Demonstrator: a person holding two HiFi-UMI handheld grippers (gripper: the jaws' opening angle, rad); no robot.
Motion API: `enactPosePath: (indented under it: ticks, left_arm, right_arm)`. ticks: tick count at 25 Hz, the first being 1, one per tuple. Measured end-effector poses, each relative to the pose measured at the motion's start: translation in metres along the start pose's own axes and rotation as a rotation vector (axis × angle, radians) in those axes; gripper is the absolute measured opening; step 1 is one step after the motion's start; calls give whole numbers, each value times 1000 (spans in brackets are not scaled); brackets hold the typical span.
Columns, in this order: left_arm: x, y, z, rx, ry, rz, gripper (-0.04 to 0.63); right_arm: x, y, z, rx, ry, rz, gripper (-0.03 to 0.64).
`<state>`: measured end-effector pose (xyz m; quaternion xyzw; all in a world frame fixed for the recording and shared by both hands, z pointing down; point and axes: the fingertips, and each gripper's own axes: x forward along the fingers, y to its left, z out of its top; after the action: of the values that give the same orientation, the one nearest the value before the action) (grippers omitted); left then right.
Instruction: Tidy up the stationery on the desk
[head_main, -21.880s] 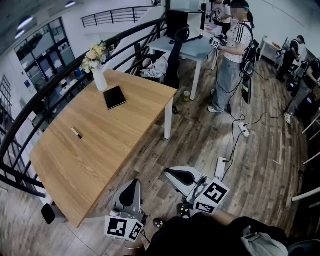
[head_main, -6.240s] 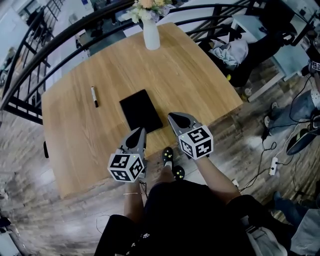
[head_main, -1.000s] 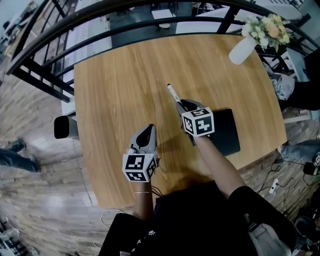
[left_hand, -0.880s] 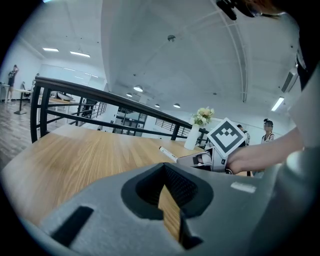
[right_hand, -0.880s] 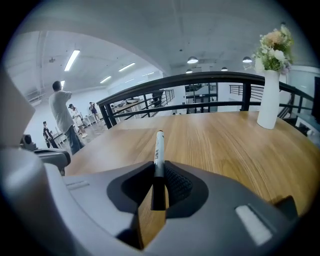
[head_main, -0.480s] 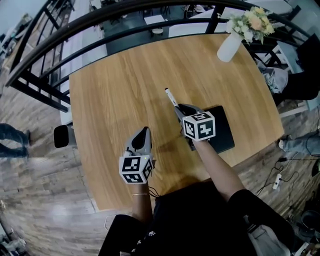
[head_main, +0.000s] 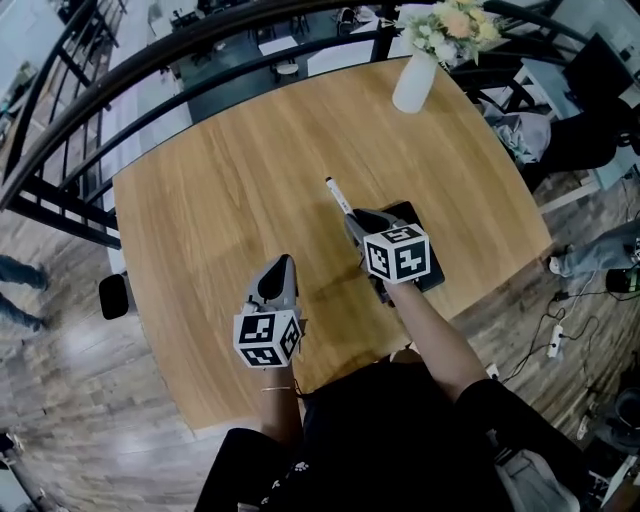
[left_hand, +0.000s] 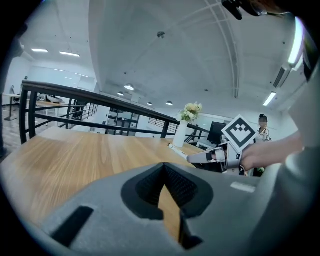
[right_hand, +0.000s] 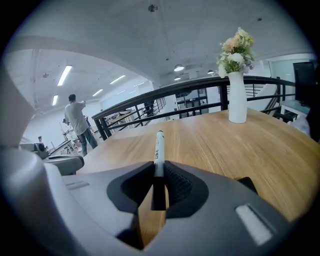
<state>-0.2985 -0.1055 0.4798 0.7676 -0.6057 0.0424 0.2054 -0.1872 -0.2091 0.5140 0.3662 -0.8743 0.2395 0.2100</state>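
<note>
Pen (head_main: 337, 194) clamped in R gripper (head_main: 353, 217), held over worktop (head_main: 210, 190) just beside notebook (head_main: 432, 262). L gripper (head_main: 284, 262) closed, empty. Pickup done; est. remaining: set pen at notebook, square up items.

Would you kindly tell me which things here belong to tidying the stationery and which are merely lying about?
Part of the job:
- pen, clamped in the right gripper
- black notebook on the desk
- left gripper, shut and empty

Just lying about:
- vase of flowers
- railing behind the desk
</note>
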Motion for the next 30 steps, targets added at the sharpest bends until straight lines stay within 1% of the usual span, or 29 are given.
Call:
enactPosePath:
  ticks: [8,30]
  left_arm:
    - [17,-34,-5,23,12,-33,-6]
    - [44,-97,-15,48,32,-53,-6]
  right_arm:
    - [-33,-40,-11,39,-14,-39,79]
    - [-88,-121,-43,73,4,-108,79]
